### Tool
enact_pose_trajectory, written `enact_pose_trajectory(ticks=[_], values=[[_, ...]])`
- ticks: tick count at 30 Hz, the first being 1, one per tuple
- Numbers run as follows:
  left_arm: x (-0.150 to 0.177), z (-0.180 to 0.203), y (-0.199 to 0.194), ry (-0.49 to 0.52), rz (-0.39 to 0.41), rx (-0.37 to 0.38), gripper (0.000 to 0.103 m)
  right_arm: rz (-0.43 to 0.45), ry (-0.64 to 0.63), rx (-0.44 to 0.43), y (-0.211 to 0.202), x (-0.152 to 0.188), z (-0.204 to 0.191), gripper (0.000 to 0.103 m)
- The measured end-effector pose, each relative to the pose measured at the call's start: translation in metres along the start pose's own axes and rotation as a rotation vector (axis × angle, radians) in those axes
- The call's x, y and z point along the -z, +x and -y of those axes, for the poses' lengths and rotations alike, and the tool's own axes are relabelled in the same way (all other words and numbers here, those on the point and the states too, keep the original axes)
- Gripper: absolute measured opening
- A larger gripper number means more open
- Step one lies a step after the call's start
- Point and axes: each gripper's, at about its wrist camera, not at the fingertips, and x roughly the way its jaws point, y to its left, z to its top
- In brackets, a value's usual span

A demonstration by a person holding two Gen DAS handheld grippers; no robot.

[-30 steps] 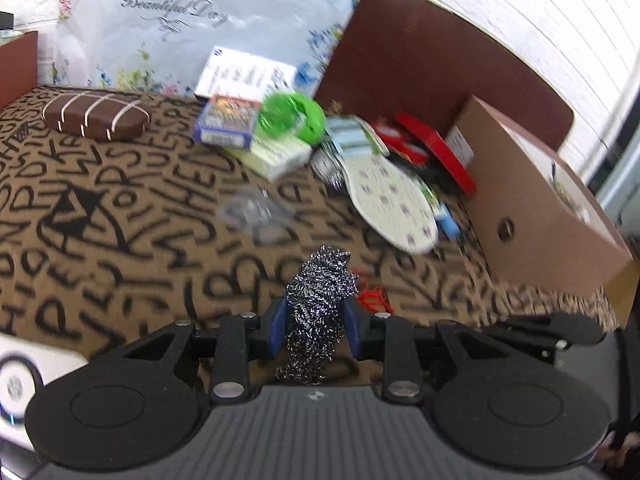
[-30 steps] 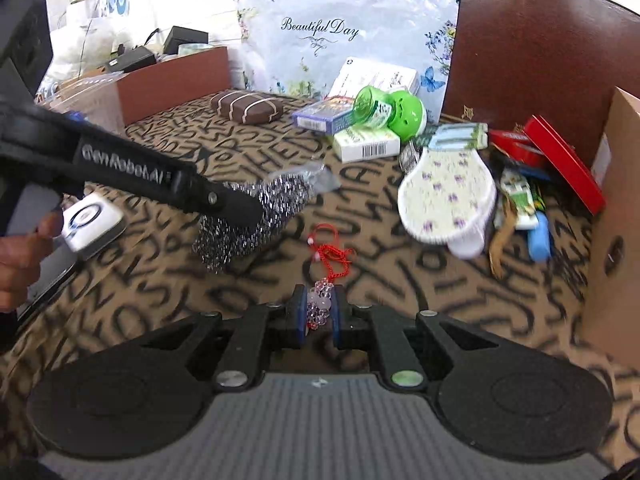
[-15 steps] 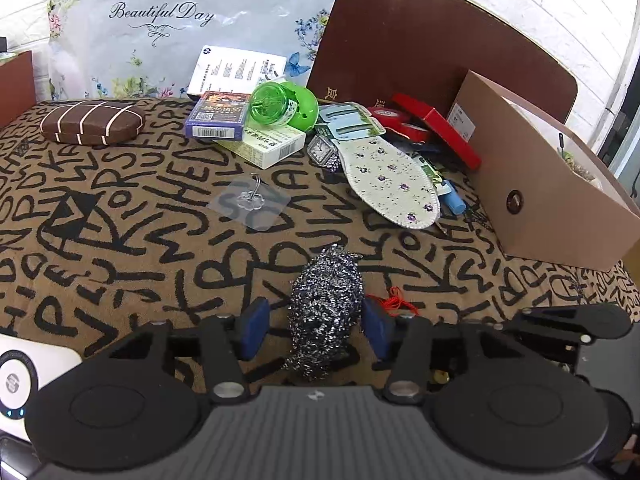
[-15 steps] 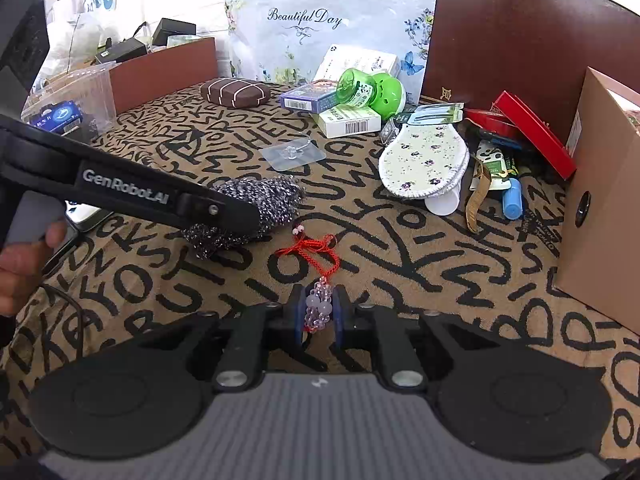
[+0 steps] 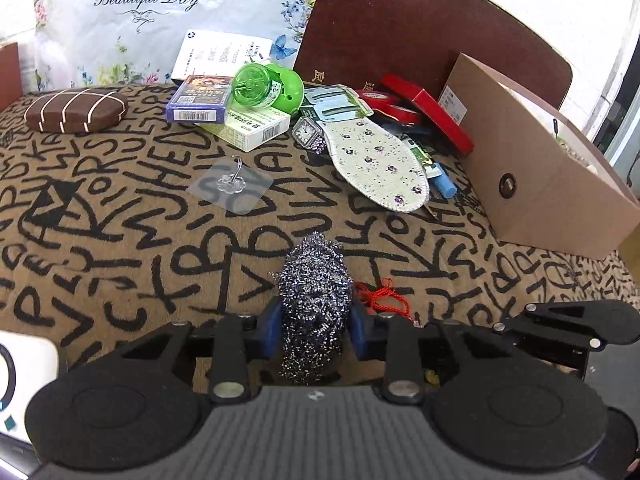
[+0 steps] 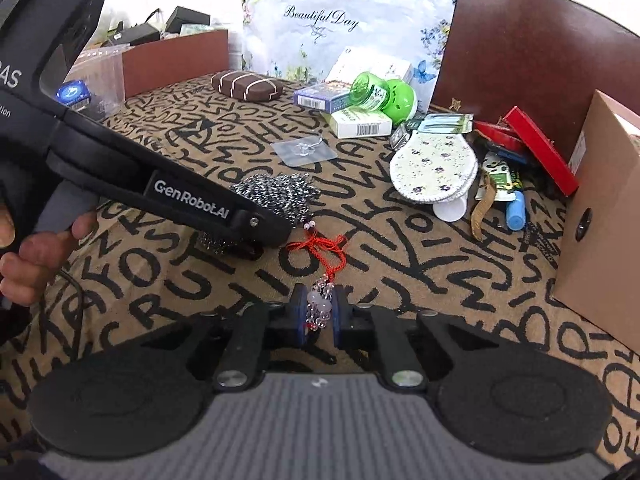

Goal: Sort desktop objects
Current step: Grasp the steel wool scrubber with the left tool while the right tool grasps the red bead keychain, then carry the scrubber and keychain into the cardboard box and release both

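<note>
My left gripper [image 5: 316, 326] is shut on a steel wool scourer [image 5: 314, 292] low over the lettered cloth; the scourer also shows in the right wrist view [image 6: 276, 196] under the left gripper's black body. My right gripper [image 6: 318, 314] is shut on a bead charm [image 6: 319, 304] whose red cord [image 6: 324, 246] trails forward on the cloth, just right of the scourer. The red cord also shows in the left wrist view [image 5: 380, 294].
A clear adhesive hook [image 5: 232, 184] lies mid-cloth. Behind are a brown striped case [image 5: 76, 110], card boxes [image 5: 200, 98], a green round container [image 5: 266, 88], a floral insole [image 5: 376, 160], red boxes [image 5: 432, 114] and a cardboard box [image 5: 540, 168] at right.
The left gripper opened around the scourer half a second ago and has closed on it again. The right gripper has stayed shut on the charm, the cord now lying on the cloth.
</note>
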Motion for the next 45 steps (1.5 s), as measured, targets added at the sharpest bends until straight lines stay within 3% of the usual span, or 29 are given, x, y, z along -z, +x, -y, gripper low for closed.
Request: enact_pose_trajectory(ticks=[11,27,36,45], values=[[-0.012,0.015,-0.038,-0.010,0.086,0.047,0.034,0.174,0.051,0.021,-0.056,-0.016,0.013,0.010],[-0.058,0.091,-0.074,0.149,0.215,0.185,0.035,0.425,0.074,0.178,-0.148,-0.043,0.060,0.010],[-0.096,0.159,-0.065,0.235,0.259,0.285,0.035,0.492,0.096,0.309,-0.179,-0.045,0.110,0.010],[-0.120,0.223,-0.026,0.256,0.228,0.374,0.035,0.496,0.134,0.434,-0.188,-0.040,0.170,0.010]])
